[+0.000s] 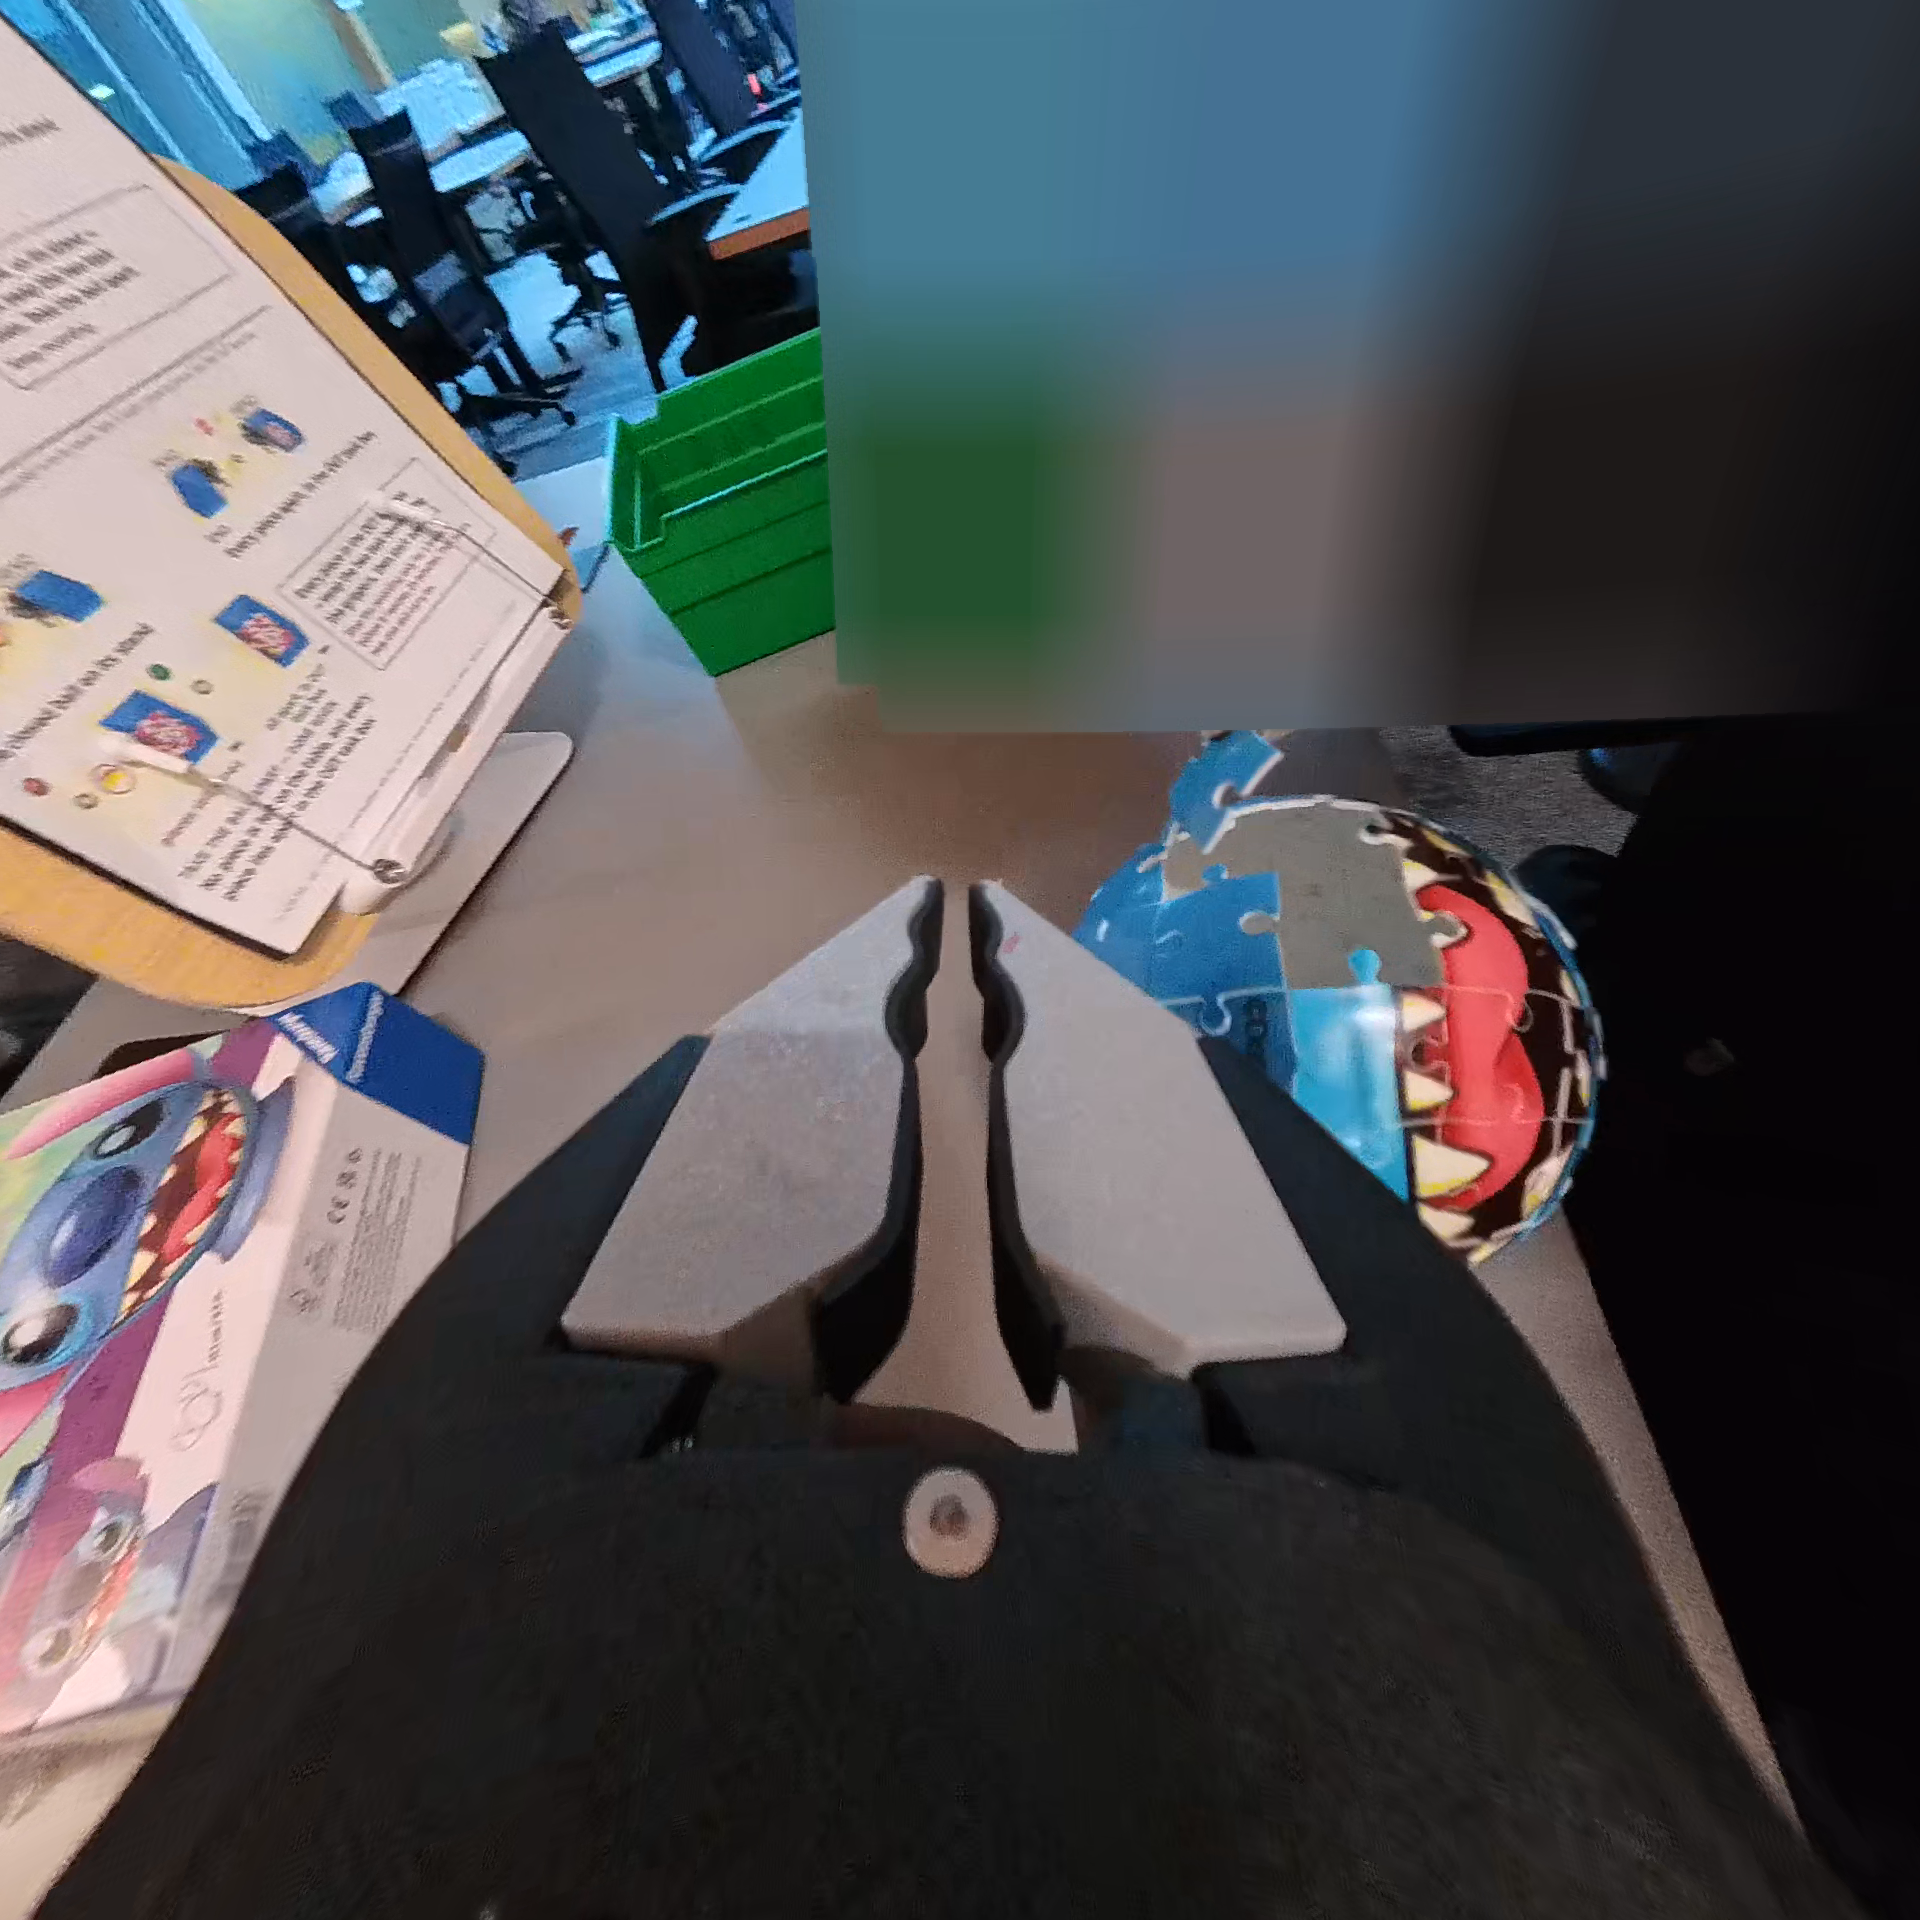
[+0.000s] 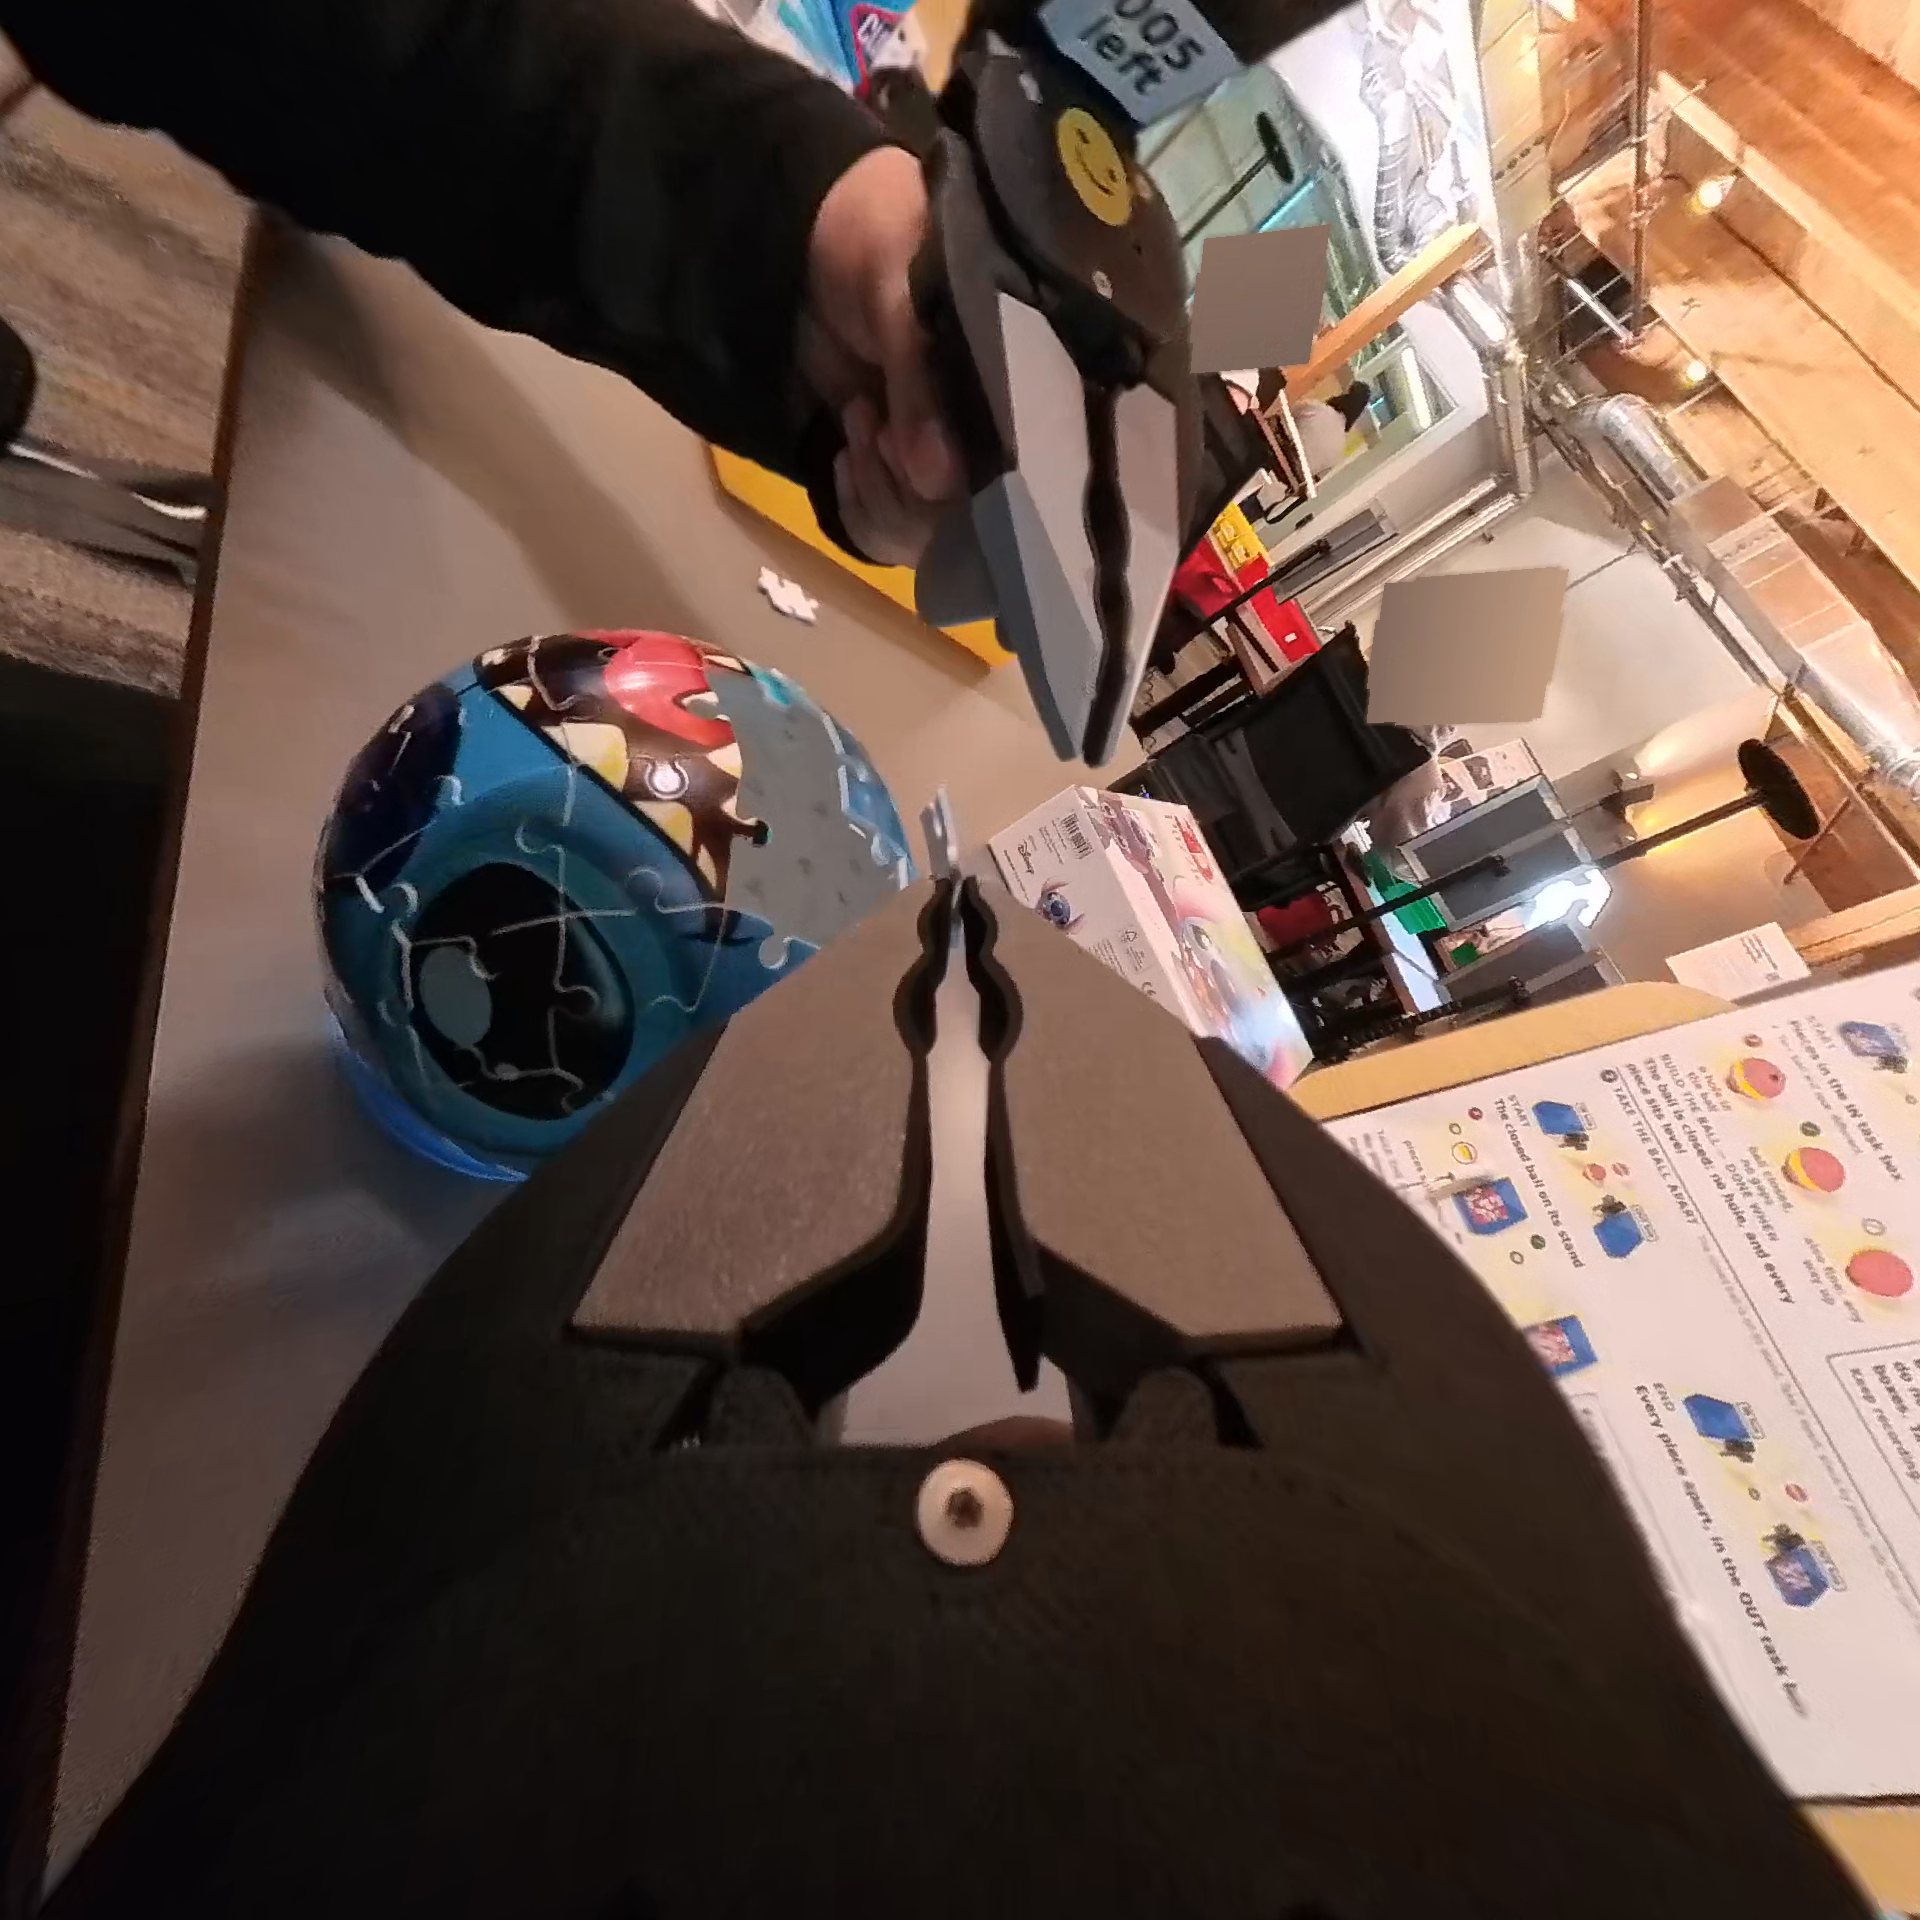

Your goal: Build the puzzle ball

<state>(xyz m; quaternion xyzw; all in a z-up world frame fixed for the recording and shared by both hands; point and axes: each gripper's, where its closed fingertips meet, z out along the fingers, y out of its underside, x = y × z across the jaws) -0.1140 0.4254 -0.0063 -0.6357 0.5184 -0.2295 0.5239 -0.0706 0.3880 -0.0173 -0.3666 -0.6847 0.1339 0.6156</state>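
The puzzle ball [image 1: 1455, 1039] is blue with a red toothed mouth and rests on the grey table near its edge. A gap in its shell [image 1: 1330, 894] shows grey inside, and a blue piece [image 1: 1226, 779] sticks up at the gap's rim. My left gripper [image 1: 956, 891] is shut and empty, just left of the ball. In the right wrist view the ball [image 2: 540, 914] lies left of my right gripper [image 2: 956, 888], which is shut on a thin puzzle piece [image 2: 943, 836] seen edge-on. The left gripper [image 2: 1086, 743] hangs above, held by a hand.
The puzzle's box [image 1: 229, 1247] lies at the left. An instruction sheet [image 1: 208, 499] leans on a wooden stand, and green trays [image 1: 727, 520] sit behind. A loose white piece [image 2: 787, 594] lies on the table [image 2: 416, 499] near a yellow board [image 2: 769, 509]. One gripper's finger ends stand about 7 cm off the other's.
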